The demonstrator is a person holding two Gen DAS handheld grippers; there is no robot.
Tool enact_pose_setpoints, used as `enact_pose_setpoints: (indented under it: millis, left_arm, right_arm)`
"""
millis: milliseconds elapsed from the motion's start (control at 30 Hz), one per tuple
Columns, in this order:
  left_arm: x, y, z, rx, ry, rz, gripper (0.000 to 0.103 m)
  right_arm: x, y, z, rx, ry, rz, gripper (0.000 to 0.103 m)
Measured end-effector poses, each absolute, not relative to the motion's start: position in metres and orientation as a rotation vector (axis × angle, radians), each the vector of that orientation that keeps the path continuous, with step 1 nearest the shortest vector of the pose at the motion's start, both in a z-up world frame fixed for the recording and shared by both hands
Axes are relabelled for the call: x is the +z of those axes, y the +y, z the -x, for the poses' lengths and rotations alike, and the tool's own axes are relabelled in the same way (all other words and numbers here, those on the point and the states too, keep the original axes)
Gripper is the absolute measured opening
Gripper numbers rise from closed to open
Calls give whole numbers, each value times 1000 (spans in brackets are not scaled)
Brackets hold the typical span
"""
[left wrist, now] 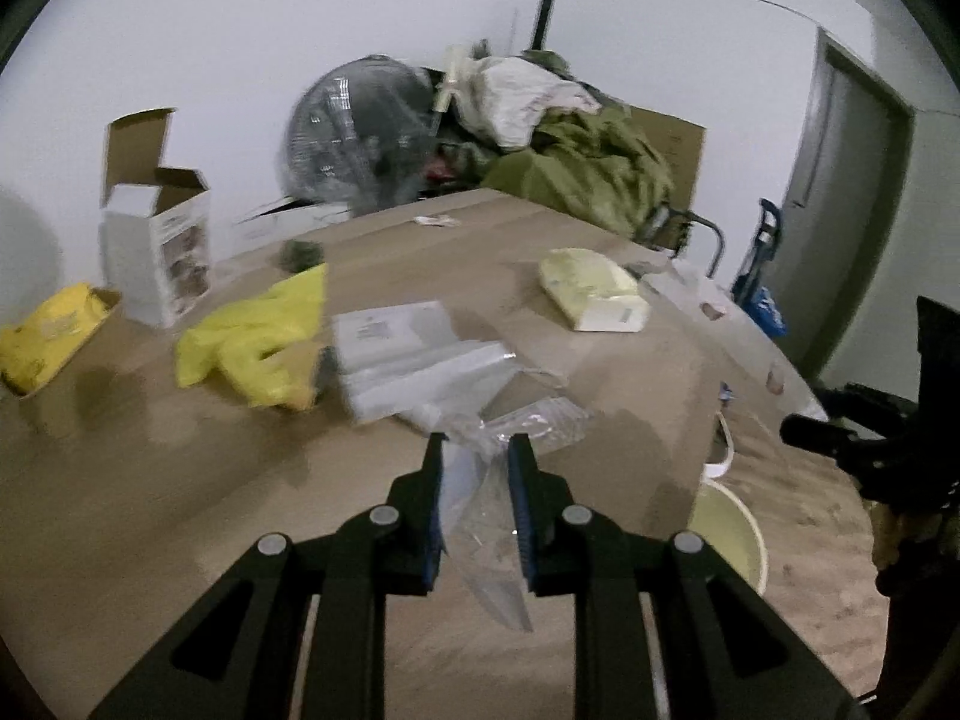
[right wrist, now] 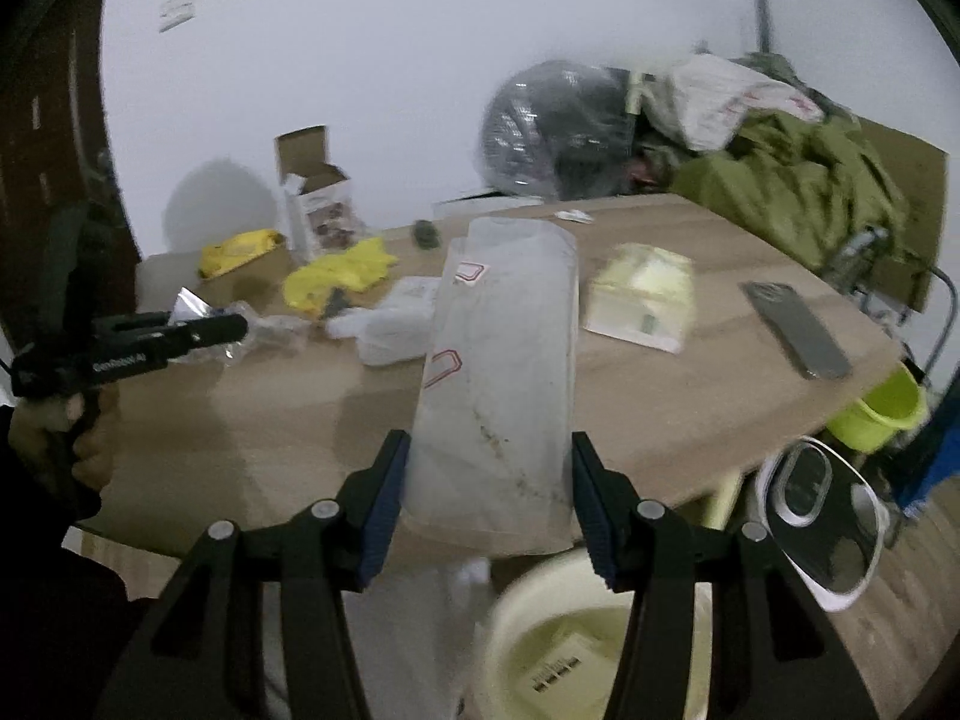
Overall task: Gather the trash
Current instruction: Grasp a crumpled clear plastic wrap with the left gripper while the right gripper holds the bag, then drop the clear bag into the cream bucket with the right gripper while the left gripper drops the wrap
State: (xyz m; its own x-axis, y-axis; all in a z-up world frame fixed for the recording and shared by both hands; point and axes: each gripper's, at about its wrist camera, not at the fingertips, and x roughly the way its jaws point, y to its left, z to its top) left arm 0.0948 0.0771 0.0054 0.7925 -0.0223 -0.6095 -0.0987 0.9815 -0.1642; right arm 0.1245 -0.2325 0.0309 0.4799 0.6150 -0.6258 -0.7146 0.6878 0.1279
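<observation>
My left gripper (left wrist: 478, 441) is shut on a crinkled clear plastic wrapper (left wrist: 486, 516), held a little above the wooden table (left wrist: 180, 480). The right wrist view shows the same gripper (right wrist: 237, 327) at the left with the wrapper (right wrist: 273, 333) hanging off its tip. My right gripper (right wrist: 489, 450) is shut on a frosted plastic packet (right wrist: 510, 360) with red marks, which stands up between the pads. Directly below it sits a cream bin (right wrist: 516, 618) holding a barcoded paper. The bin (left wrist: 729, 534) is also beside the table's right edge in the left wrist view.
On the table lie a yellow bag (left wrist: 258, 342), white plastic packets (left wrist: 408, 354), a tissue pack (left wrist: 594, 291), an open white box (left wrist: 159, 258) and a phone (right wrist: 795, 330). A green bucket (right wrist: 882, 408) and a white lidded object (right wrist: 822, 516) stand on the floor. Green cloth (left wrist: 594, 168) is piled behind.
</observation>
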Motion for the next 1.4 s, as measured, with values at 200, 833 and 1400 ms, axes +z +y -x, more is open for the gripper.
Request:
enact_pose_setpoints:
  millis: [200,833,1400]
  left_arm:
    - [8,44,-116,-77,664,194,19]
    - [-9,-42,-151,-333,733,86,19]
    - [-36,-111,-182,-491,808,-68,19]
  right_arm:
    - [31,-278,-118,704,720,154,50]
    - [-30,-332,-106,550,919,144,50]
    - [-90,-364,-102,454,1084,59,63]
